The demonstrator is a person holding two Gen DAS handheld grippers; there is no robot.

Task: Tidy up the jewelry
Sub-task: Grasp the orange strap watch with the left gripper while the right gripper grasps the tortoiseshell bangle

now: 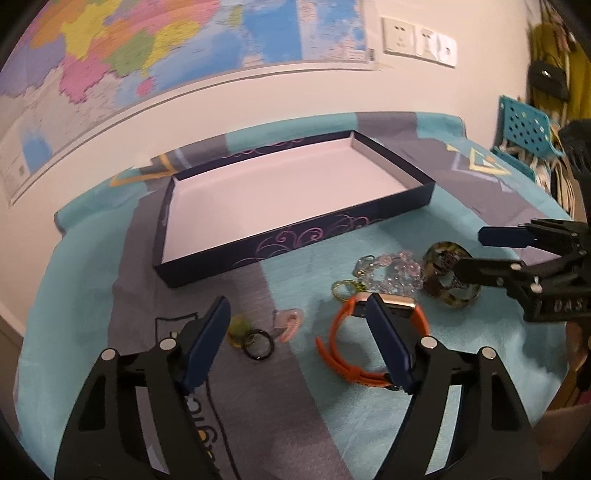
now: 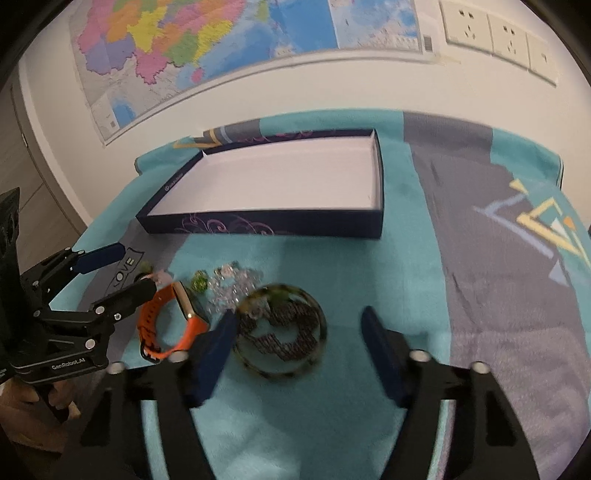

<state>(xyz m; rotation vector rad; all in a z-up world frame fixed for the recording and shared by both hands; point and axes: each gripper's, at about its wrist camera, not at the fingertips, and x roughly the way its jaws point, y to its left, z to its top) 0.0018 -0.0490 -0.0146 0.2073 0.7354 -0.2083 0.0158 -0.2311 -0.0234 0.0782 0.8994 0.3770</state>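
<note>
An empty dark blue box (image 1: 295, 236) with a white inside stands at the back of the cloth; it also shows in the right wrist view (image 2: 258, 223). My left gripper (image 1: 295, 314) is open above a black ring (image 1: 258, 345) and a pink clip (image 1: 288, 323), with an orange watch (image 1: 343, 321) by its right finger. My right gripper (image 2: 299, 325) is open around a wide tortoiseshell bangle (image 2: 280, 332) lying on the cloth. A clear bead bracelet (image 2: 232, 284) lies between watch (image 2: 166, 325) and bangle.
A teal and grey cloth (image 2: 424, 258) covers the table. A wall with a map (image 2: 184, 37) and sockets (image 2: 491, 33) is right behind the box. A teal chair (image 1: 524, 129) stands at the far right. The table edge drops off at left.
</note>
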